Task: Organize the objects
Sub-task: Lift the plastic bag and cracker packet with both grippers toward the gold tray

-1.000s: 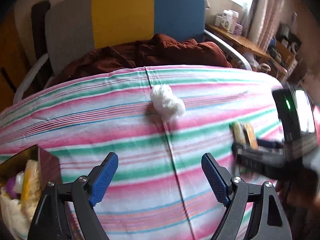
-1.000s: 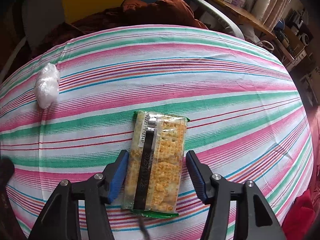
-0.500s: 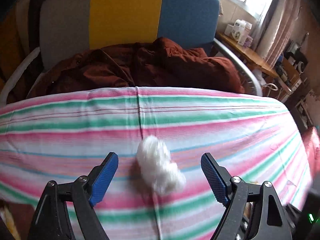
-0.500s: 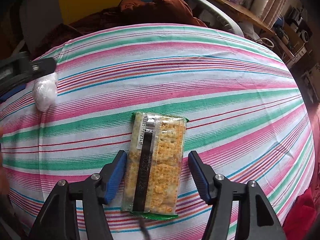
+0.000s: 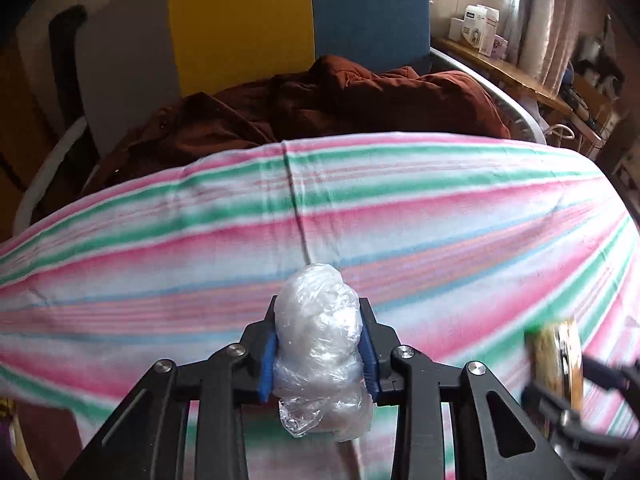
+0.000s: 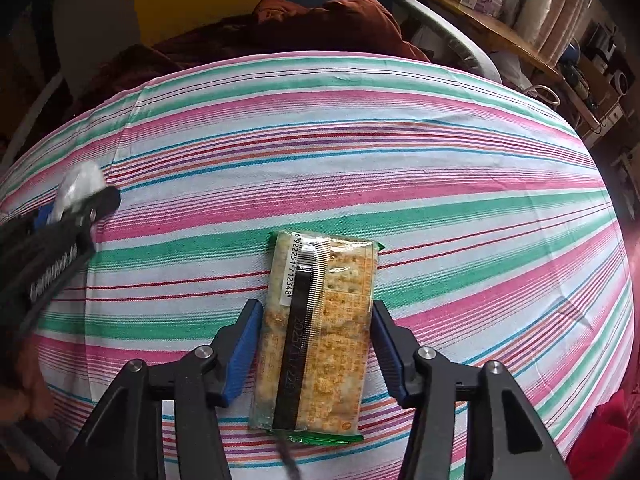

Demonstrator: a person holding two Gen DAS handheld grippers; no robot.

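My left gripper (image 5: 319, 322) is shut on a crumpled wad of clear plastic wrap (image 5: 320, 344), which bulges above and below the blue pads over the striped cloth. It shows at the left edge of the right wrist view (image 6: 80, 184). A clear packet of crackers (image 6: 316, 328) lies on the cloth. My right gripper (image 6: 315, 322) has its blue pads against both long sides of the packet and is shut on it. The packet also shows at the right of the left wrist view (image 5: 554, 364).
The striped pink, green and white cloth (image 6: 440, 168) covers the work surface. A brown garment (image 5: 340, 104) lies behind it on a seat with a grey, yellow and blue back (image 5: 240, 28). A wooden shelf with boxes (image 5: 480, 28) stands at the back right.
My left gripper moved forward over the plastic wad and closed on it. My right gripper narrowed onto the cracker packet, which stayed in place.
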